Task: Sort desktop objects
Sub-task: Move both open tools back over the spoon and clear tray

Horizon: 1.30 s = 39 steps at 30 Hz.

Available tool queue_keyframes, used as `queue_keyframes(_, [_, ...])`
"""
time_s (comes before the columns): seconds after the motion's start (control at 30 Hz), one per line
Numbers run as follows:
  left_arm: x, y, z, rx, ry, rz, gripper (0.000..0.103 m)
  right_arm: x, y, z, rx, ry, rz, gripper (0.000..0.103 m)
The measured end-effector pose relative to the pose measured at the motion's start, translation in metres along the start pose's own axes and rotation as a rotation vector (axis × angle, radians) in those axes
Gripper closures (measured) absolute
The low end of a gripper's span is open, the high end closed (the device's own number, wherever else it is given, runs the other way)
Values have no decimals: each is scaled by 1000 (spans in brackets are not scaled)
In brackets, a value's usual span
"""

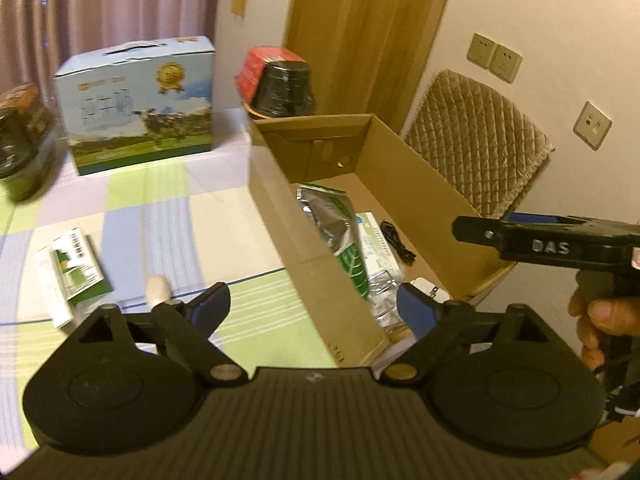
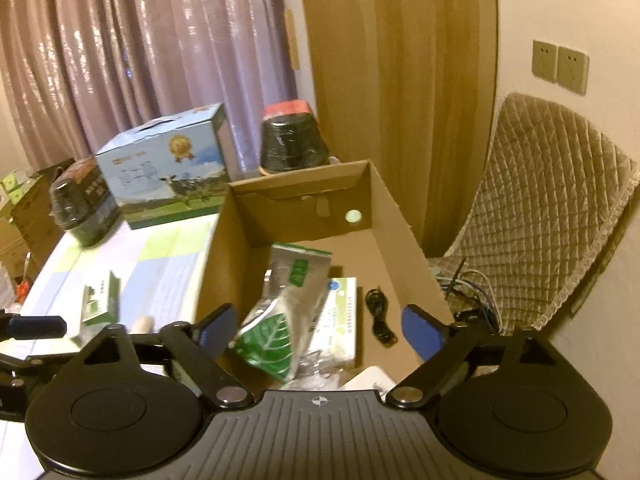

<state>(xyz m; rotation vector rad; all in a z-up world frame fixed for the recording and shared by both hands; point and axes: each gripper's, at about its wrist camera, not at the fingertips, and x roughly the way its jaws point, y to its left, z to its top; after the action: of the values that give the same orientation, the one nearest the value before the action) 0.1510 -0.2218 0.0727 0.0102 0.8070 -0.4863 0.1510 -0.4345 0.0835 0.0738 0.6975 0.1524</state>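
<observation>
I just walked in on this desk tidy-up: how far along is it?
Done: a green-leaf foil pouch, a white box and a black cable lie in the cardboard box. In hand: nothing; the left gripper and right gripper are open. Left: a green packet and a wooden piece on the tablecloth.

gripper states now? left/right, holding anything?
Left gripper: open, holding nothing, straddling the near wall of the brown cardboard box.
Right gripper: open, holding nothing, above the silver-and-green foil pouch in the box.
</observation>
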Motion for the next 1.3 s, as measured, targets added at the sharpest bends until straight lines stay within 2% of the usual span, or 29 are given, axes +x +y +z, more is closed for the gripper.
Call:
queue_keyframes(0.1, [-20, 8, -8, -11, -15, 24, 7, -15, 18, -5, -14, -11, 10, 2])
queue_keyframes(0.27, [-51, 21, -23, -30, -36, 67, 1, -37, 46, -14, -14, 0, 24, 2])
queue_keyframes(0.6, [-113, 51, -66, -34, -73, 209, 1, -67, 97, -40, -48, 23, 59, 2])
queue_keyframes(0.93, [-160, 84, -106, -78, -47, 269, 1, -74, 140, -64, -71, 55, 126, 2])
queue_keyframes(1.3, [-172, 100, -123, -118, -36, 279, 1, -66, 161, -79, -89, 89, 157, 2])
